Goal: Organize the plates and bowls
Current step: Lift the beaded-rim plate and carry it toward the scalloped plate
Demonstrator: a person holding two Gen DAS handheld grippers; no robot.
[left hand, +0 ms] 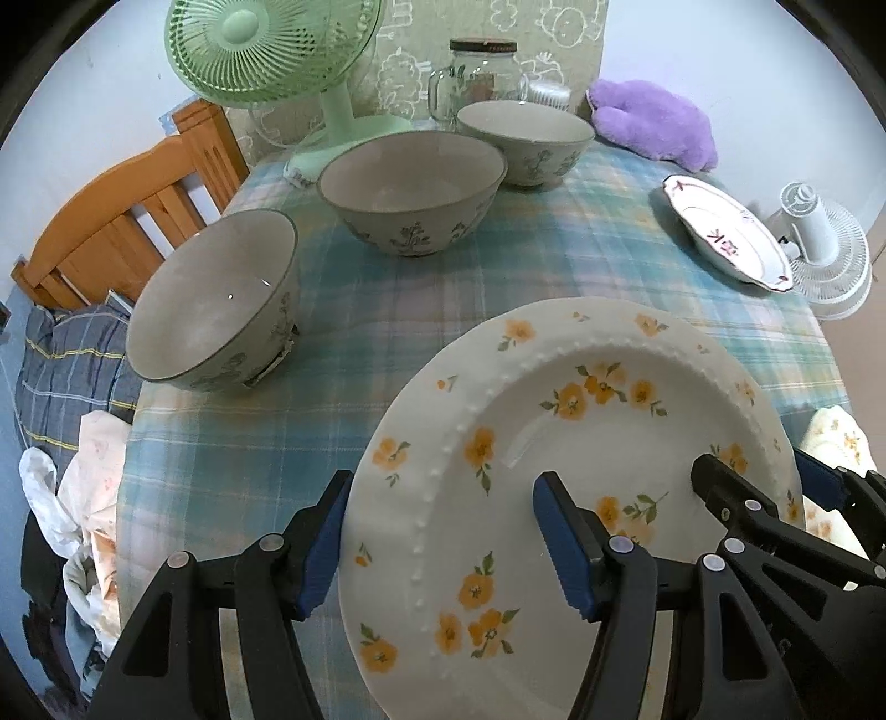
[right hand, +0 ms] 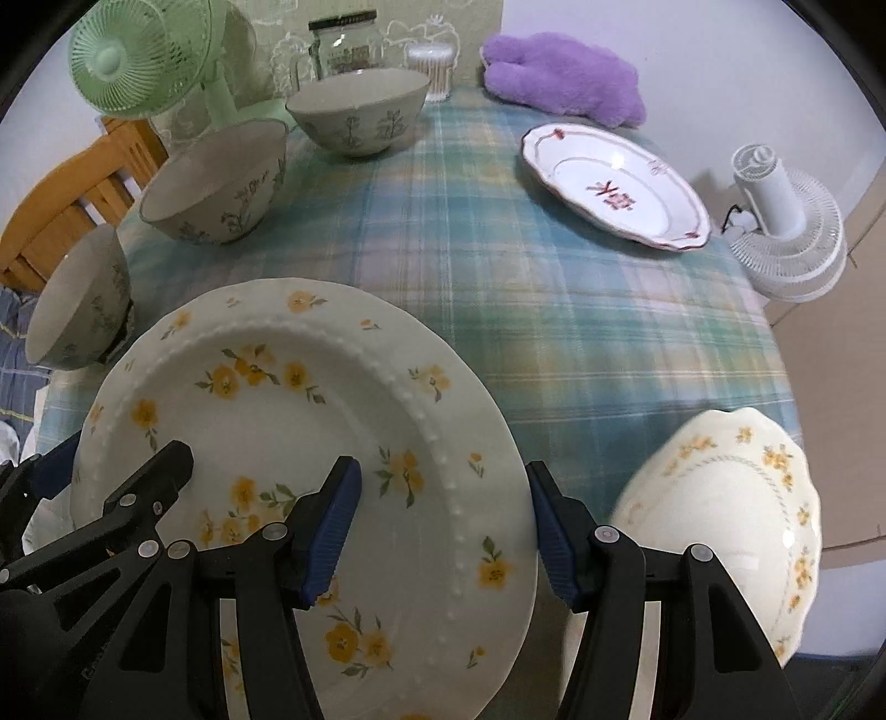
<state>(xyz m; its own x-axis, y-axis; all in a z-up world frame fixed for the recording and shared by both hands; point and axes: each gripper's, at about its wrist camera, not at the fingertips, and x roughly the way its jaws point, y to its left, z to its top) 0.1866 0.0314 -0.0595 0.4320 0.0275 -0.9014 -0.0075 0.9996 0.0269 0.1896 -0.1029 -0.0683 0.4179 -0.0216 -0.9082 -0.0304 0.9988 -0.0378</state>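
Note:
A white plate with yellow flowers [left hand: 554, 471] [right hand: 310, 443] is held off the checked tablecloth between both grippers. My left gripper [left hand: 443, 531] straddles its left rim, one finger under and one over it. My right gripper [right hand: 443, 526] straddles its right rim the same way. Each gripper's wide jaws clamp the rim. Three grey floral bowls [left hand: 221, 299] [left hand: 412, 188] [left hand: 526, 141] stand upright at the left and back. A red-trimmed plate [right hand: 614, 188] lies at the far right. A scalloped yellow-flowered plate [right hand: 736, 509] lies at the near right edge.
A green fan [left hand: 271, 50], a glass jar [left hand: 482, 72] and a purple plush [right hand: 559, 77] stand along the back of the table [right hand: 554, 310]. A white fan [right hand: 786, 221] sits past the right edge. A wooden chair [left hand: 127, 210] stands at the left.

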